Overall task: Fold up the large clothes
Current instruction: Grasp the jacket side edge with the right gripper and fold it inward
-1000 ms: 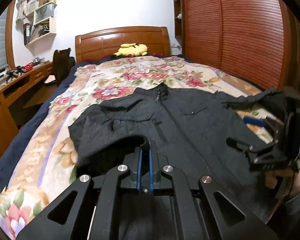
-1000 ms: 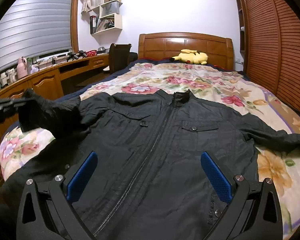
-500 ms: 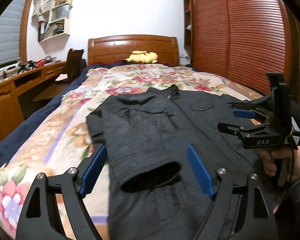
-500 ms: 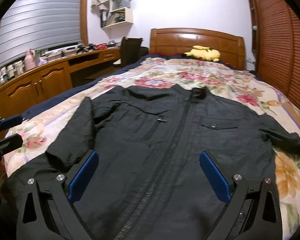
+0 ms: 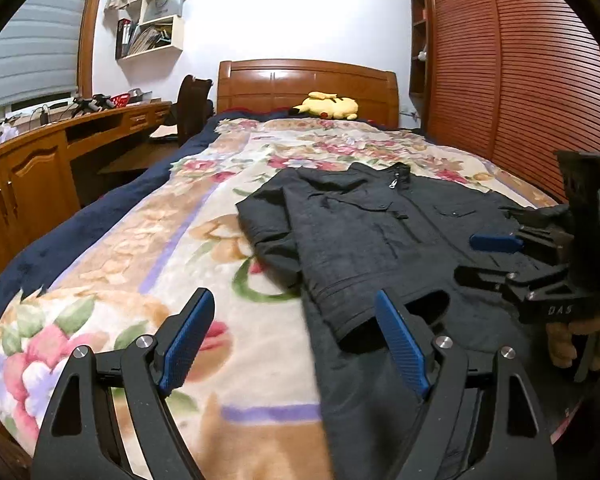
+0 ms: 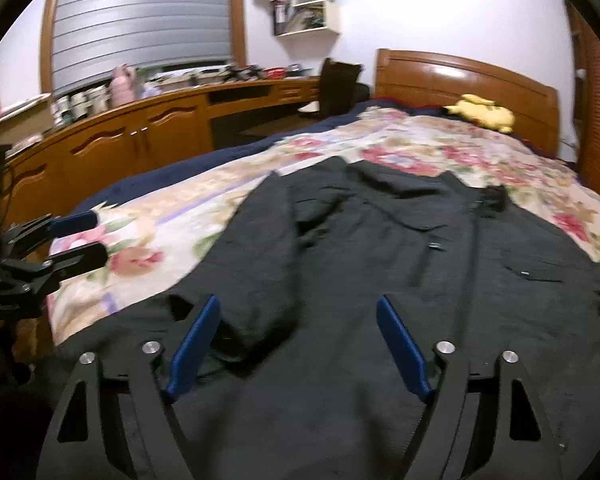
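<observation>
Bed point(image 5: 112, 276): your floral quilt spreads wide and soft, with a navy border down its left side and a wooden headboard point(image 5: 306, 84) at the far end.
Jacket point(image 5: 384, 236): it lies front up on the right half of the bed, dark and finely textured, zipped, collar toward the headboard; one sleeve point(image 5: 320, 264) is folded across the chest, its open cuff near your left fingers.
Left gripper point(image 5: 298, 344): you hold it low over the near edge of the bed, blue ribbed fingers point(image 5: 186, 340) spread wide, nothing between them.
Right gripper point(image 6: 298, 344): it hovers over the jacket's lower front, fingers point(image 6: 402, 350) equally wide and holding nothing.
Room: bare quilt lies left of the jacket; the slatted wardrobe point(image 5: 512, 72) stands close on the right.
Plush point(image 5: 328, 106): yellow, by the headboard, well apart from the jacket.
</observation>
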A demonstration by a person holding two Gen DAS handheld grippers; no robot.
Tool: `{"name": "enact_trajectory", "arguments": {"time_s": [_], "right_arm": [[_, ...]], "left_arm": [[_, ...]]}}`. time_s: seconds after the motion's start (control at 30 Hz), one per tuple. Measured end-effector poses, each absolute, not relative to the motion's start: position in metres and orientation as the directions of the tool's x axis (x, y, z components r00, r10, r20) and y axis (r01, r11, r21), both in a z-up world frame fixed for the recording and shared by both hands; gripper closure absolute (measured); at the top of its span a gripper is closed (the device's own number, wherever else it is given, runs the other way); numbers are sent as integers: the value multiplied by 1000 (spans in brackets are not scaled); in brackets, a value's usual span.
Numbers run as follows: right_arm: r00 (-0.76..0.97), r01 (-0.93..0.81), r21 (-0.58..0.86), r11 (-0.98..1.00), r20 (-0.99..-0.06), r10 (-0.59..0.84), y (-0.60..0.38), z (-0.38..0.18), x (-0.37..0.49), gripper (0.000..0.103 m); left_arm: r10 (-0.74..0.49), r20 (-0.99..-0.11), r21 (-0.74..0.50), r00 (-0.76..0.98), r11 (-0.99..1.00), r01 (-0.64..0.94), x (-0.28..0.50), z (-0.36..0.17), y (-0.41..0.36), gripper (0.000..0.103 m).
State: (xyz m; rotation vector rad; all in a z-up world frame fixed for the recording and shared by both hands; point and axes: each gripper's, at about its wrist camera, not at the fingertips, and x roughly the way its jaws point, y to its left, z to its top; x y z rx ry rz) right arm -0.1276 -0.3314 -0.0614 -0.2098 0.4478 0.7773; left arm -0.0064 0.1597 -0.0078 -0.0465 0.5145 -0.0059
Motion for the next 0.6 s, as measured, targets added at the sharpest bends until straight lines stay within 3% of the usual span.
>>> {"name": "enact_trajectory", "arguments": {"time_s": [0.03,0.3,0.37,0.43,0.53,0.6], "right_arm": [[610,-728,-20,685,-475,634,-328,-63,-126,40],[546,-768,-44,639,-565,618,-318,-77,-114,52],[543,-768,-39,639,-569,618,-323,-78,-110,60],[546,-762,-30,647,-568,616,-328,-77,-107,79],[546,-758,-14,652,-559,624,-335,-76,-103,95],[576,-745,-37,666,-537,616,-338,-72,-108,98]], "left_arm": [[-15,-492,-47,870,999,-9,-7,-9,162,20],[-15,-497,-54,868,998,-14,-11,-15,171,20],[-15,-496,-54,868,998,-13,-12,-16,171,20],[-19,-495,-58,868,998,-12,-12,-16,171,20],[-23,-494,-56,869,998,-5,-13,-17,170,20],[-28,-495,-56,869,998,1,-12,-17,168,20]]}}
